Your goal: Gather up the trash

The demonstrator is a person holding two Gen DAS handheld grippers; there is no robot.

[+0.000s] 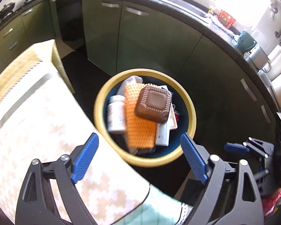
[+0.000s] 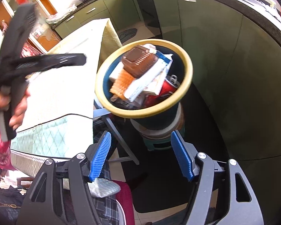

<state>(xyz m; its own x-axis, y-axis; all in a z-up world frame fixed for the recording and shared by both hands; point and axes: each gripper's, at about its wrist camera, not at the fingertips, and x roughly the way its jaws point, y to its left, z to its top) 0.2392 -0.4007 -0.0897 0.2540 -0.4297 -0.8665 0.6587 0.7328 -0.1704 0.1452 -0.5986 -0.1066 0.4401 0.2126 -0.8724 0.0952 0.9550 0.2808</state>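
Green kitchen cabinets curve round the background under a dark counter, and a pale checked table (image 1: 37,123) fills the left of both views.

Low in the left wrist view, the left gripper (image 1: 139,151) stands released, its blue pads wide apart with nothing between them. Just above it, at centre frame, sits the bin (image 1: 101,101), yellow-rimmed and close against the table edge. It is piled high: a brown tray (image 1: 153,104) lies on top of an orange mat (image 1: 136,129), with a white bottle (image 1: 115,112) to their left and cartons to the right.

In the right wrist view, the right gripper (image 2: 140,154) is likewise open and empty. It hangs lower in the frame, over the floor and a stool frame, and the bin's rim (image 2: 187,63) lies well above it; a red can (image 2: 164,90) shows among the trash.

No loose trash shows on the table. By my reading, the left hand (image 2: 7,105), at the left edge over the table, is the nearer one for any further pickup; the bin lies right of it.
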